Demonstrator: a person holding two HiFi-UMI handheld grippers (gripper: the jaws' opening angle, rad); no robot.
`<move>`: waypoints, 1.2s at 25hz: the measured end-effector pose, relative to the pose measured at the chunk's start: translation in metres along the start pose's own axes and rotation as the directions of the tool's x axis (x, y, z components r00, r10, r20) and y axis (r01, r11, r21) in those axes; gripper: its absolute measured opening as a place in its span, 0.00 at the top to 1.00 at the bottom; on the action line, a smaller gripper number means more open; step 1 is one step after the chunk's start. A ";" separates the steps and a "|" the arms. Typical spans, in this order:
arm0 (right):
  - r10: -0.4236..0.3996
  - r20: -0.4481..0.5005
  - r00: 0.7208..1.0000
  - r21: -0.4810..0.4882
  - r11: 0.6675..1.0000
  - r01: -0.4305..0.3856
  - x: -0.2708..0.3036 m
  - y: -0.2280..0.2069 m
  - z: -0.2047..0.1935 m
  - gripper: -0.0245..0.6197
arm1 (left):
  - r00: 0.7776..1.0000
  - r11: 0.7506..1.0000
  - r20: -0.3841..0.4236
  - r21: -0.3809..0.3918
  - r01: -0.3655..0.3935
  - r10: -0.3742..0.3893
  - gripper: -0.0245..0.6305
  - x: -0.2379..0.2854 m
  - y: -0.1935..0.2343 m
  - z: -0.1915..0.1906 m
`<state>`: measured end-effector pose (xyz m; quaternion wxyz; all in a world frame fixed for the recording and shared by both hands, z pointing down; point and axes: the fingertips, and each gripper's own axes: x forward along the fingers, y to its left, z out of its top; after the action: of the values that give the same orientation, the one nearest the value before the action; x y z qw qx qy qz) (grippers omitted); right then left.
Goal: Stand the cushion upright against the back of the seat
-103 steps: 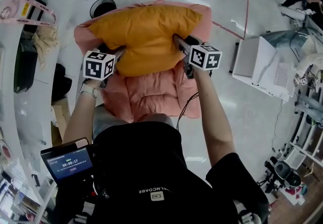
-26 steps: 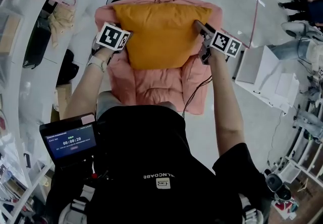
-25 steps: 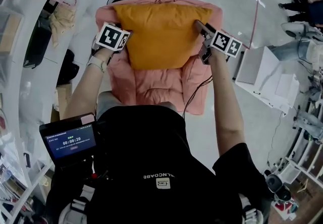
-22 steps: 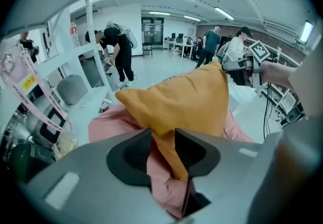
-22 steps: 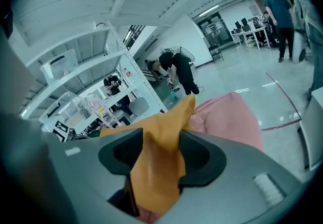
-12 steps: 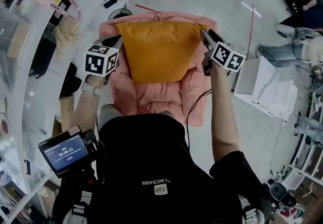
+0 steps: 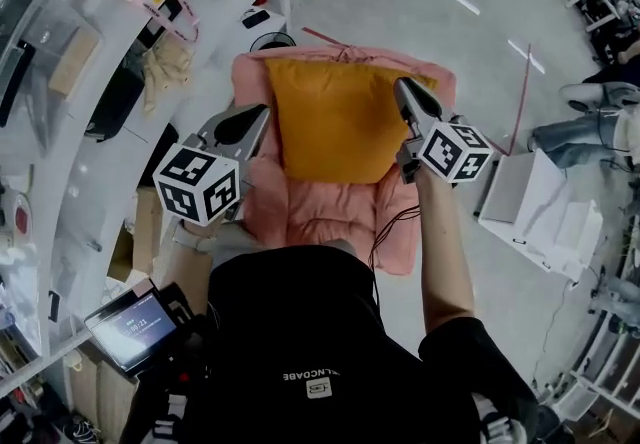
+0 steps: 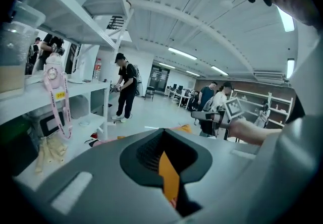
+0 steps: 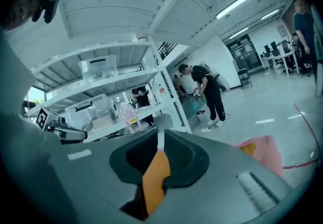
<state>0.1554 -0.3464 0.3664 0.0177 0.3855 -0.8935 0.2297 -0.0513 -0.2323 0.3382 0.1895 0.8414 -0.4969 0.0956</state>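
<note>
**Clerk:** Item one, cushion (image 7: 335,122). Appearance?

**Checker:** Roughly square, with a plain orange cover. It is plump and lightly creased. No pattern can be made out.

**Clerk:** Location?

**Checker:** On the pink padded seat (image 7: 330,217), at the person's 12 o'clock. It stands upright against the seat back, with its lower edge on the seat pad at 6 o'clock.

**Clerk:** Handling?

**Checker:** Judged light, soft and yielding. It is not fragile, and the cloth looks unlikely to slip. It may slump if nudged. It is best taken at both side edges, 9 and 3 o'clock, pinching a fold of cover about mid-height.

**Clerk:** Left tool (image 7: 260,115)?

**Checker:** At the cushion's 9 o'clock, clear of it. The jaws are together with nothing in them.

**Clerk:** Right tool (image 7: 404,87)?

**Checker:** At the cushion's 2 o'clock, by the upper corner. The jaws have just been closing and are almost together, with nothing pinched. The orange in the slit is the cushion beyond.

**Clerk:** Task entry?

**Checker:** Judged complete.
</note>
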 end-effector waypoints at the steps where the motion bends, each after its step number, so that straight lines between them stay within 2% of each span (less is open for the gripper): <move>1: 0.025 -0.010 1.000 -0.004 1.000 -0.025 0.003 0.010 -0.006 0.90 | 1.000 1.000 0.006 -0.016 -0.009 0.009 0.93 -0.007 0.001 -0.003; 8: 0.142 -0.059 0.988 0.012 0.990 -0.141 0.021 0.072 -0.046 0.95 | 0.997 0.994 0.034 -0.085 -0.071 0.074 0.93 -0.054 0.014 -0.023; 19: 0.191 -0.043 0.981 0.015 0.982 -0.190 0.016 0.165 -0.056 0.95 | 0.985 0.989 0.117 -0.085 -0.117 0.127 0.94 -0.131 0.042 -0.024; 22: 0.210 -0.051 0.976 0.006 0.978 -0.210 0.018 0.196 -0.066 0.95 | 0.983 0.990 0.147 -0.098 -0.100 0.114 0.94 -0.150 0.048 -0.028; 30: 0.263 -0.049 0.964 -0.050 0.963 -0.265 0.015 0.285 -0.091 0.95 | 0.977 0.997 0.210 -0.077 -0.013 0.029 0.94 -0.202 0.054 -0.041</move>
<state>-0.0670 -0.1473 0.3373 0.0164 0.2574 -0.9424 0.2129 -0.1955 -0.0770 0.3169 0.1662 0.8339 -0.5262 -0.0111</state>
